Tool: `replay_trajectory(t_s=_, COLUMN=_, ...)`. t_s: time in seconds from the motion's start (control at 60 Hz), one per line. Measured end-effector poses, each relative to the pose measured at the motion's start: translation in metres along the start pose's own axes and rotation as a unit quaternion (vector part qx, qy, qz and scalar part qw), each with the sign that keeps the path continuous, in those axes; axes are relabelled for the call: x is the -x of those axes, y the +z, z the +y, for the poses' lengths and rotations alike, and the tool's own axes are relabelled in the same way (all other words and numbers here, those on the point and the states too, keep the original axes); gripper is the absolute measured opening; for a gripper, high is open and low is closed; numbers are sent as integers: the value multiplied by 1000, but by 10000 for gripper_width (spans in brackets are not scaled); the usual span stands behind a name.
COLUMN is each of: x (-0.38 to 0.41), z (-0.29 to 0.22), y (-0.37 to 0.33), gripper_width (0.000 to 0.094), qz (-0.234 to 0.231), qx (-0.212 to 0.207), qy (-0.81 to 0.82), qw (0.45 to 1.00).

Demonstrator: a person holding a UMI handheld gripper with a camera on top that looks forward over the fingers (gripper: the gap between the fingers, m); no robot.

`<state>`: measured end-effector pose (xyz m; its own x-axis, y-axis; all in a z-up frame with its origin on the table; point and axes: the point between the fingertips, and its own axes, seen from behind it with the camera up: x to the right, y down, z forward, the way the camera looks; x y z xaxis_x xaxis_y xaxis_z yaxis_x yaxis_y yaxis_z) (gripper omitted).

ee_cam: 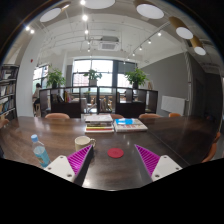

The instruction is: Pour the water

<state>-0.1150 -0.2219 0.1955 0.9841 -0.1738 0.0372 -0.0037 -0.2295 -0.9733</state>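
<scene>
A small water bottle (39, 151) with a blue cap and label stands on the dark wooden table (110, 172), left of my left finger. A pale cup (83, 143) sits just beyond the left finger's tip. A red round coaster (116, 153) lies on the table between and just ahead of my fingers. My gripper (114, 158) is open and empty, its magenta pads (80, 158) spread wide above the table.
Books or papers (115, 124) lie stacked further back on the table. Chairs (58, 117) line the far side. Beyond are a railing, potted plants (137, 77) and large windows. Shelves stand at the far left.
</scene>
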Motion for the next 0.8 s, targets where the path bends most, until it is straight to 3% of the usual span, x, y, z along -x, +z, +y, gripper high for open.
replay_trajectory(t_s=0.083, x=7, z=2, y=-1, gripper_width=827, qz=1, qx=-8, qy=18, qw=1000)
replay_trajectory(t_s=0.25, x=78, z=47, y=-6, gripper_width=825, qz=-43, qx=-17, qy=40, qw=998)
replay_trajectory(t_s=0.433, x=173, z=91, y=-2, gripper_width=828, qz=-99, qx=9, qy=4, qw=995)
replay_trajectory(t_s=0.633, x=272, z=97, y=-5, gripper_width=825, qz=-181, qx=0, qy=6, qw=983)
replay_trajectory(t_s=0.8, x=311, z=91, y=18, gripper_width=827, qz=-194, qx=-11, qy=-13, qw=981)
